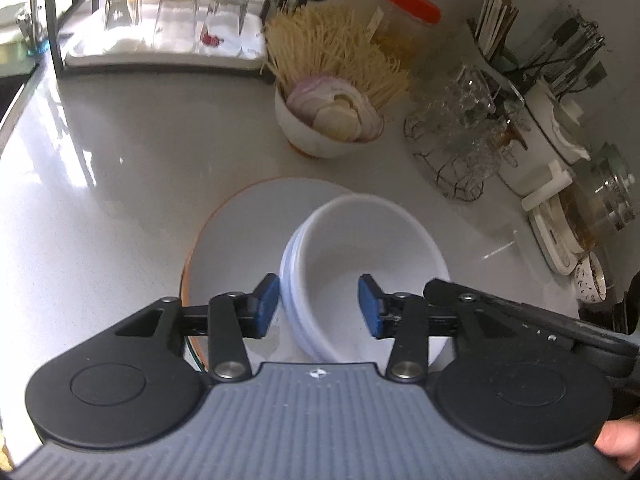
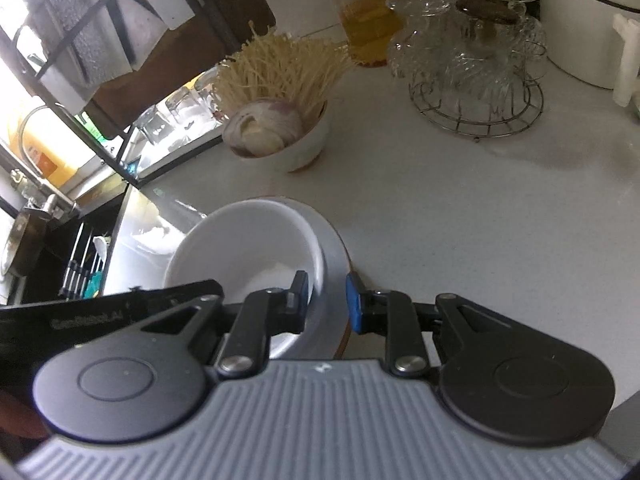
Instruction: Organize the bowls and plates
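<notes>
A white bowl (image 1: 360,264), seemingly the top of a nested stack, rests on a white plate with an orange rim (image 1: 236,232) on the pale counter. My left gripper (image 1: 318,306) is open astride the bowl's left wall, one blue pad outside and the other well inside, neither pressing. In the right wrist view the same bowl (image 2: 240,248) and plate (image 2: 334,256) lie just ahead. My right gripper (image 2: 328,304) is open, with the bowl's right wall and the plate's edge between its pads. Each gripper's black body shows at the side of the other's view.
Behind the plate stands a small white bowl of sliced onion and enoki mushrooms (image 1: 328,120). A red-lidded jar (image 1: 408,16), a wire basket of glasses (image 1: 460,136) and a utensil holder (image 1: 500,32) line the right. A rack of upturned glasses (image 1: 160,20) is back left; the sink (image 2: 60,264) lies beyond the counter's edge.
</notes>
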### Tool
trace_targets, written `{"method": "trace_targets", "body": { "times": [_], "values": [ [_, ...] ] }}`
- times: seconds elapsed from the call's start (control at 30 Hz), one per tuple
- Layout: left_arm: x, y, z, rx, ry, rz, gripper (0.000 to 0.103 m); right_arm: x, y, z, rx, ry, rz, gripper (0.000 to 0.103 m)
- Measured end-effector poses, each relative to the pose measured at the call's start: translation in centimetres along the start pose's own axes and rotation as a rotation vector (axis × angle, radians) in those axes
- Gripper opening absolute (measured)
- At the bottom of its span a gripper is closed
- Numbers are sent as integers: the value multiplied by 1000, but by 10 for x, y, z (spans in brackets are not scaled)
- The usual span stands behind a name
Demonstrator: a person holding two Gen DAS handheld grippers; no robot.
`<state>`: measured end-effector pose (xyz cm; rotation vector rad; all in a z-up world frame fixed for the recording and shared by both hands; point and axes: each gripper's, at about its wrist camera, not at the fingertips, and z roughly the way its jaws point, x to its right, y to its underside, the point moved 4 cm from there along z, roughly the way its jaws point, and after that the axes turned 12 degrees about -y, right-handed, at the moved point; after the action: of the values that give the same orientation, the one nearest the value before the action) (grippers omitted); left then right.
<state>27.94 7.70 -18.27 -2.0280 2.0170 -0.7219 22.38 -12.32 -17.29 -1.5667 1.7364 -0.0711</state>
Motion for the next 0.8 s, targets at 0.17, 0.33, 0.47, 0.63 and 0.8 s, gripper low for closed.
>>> {"method": "trace_targets", "body": {
  "times": [0.17,0.33,0.47,0.63,0.8],
  "values": [
    [1,-1,-19,30,-12,24,56,-8,-4,-16,41,-4,-23,58],
    [7,-4,-49,71,-17,74,56,-13,-9,-39,97,19,-11,57],
    [13,-12,-84,123,-17,105,56,-24,-15,-66,153,11,-19,57],
    [24,-16,-135,217,-22,114,56,-42,-24,-109,241,-24,-66,57],
    [43,-7,-182,291,-22,93,56,-55,-24,-154,296,-67,-121,57]
  ]
}}
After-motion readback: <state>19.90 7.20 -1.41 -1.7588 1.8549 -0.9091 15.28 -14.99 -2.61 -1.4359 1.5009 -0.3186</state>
